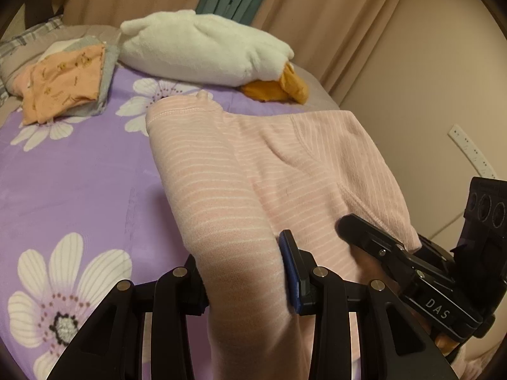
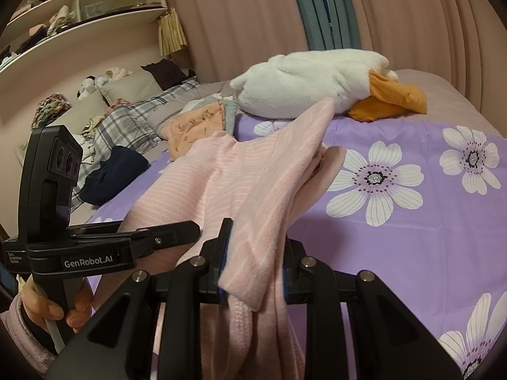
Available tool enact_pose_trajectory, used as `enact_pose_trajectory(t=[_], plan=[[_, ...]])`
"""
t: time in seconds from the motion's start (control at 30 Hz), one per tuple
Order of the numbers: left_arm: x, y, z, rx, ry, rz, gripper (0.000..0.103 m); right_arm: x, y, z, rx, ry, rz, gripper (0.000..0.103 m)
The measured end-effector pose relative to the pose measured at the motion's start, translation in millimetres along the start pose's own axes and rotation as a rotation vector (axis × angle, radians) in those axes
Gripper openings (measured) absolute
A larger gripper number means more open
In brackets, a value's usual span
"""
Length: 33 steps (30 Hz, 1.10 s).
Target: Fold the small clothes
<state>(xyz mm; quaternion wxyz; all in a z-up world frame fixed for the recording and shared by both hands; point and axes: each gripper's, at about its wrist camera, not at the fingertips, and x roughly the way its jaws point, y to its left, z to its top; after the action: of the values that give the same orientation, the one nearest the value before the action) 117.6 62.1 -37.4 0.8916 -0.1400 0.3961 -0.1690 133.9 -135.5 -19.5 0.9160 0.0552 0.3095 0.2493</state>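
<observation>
A pink garment with thin white stripes (image 1: pixel 253 164) hangs stretched above the purple flowered bedsheet (image 1: pixel 79 171). My left gripper (image 1: pixel 244 278) is shut on one end of it, with cloth bunched between the blue-padded fingers. My right gripper (image 2: pixel 253 259) is shut on the other end of the same pink garment (image 2: pixel 253 171), which drapes over and below its fingers. The right gripper also shows at the right of the left wrist view (image 1: pixel 412 253), and the left gripper shows at the left of the right wrist view (image 2: pixel 104 247).
A white plush duck with orange beak (image 1: pixel 206 50) lies at the far side of the bed. A folded orange garment on grey ones (image 1: pixel 63 85) sits far left. A dark blue garment (image 2: pixel 111 174), plaid bedding (image 2: pixel 126 123) and shelves (image 2: pixel 79 15) are at the left.
</observation>
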Motion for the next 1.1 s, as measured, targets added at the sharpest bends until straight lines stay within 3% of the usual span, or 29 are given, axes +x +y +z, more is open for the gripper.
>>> enact_pose_trajectory(t=[0.57,1.1], plan=[[77.2,16.4,7.1,-0.010,0.101,0.004,0.036,62.5,-52.0,-12.4,0.078,0.085,-0.044,0.025],[106.4,24.8,0.6,-0.018,0.160,0.031,0.036,94.5,-70.7,-27.3,0.112,0.148,-0.055,0.025]])
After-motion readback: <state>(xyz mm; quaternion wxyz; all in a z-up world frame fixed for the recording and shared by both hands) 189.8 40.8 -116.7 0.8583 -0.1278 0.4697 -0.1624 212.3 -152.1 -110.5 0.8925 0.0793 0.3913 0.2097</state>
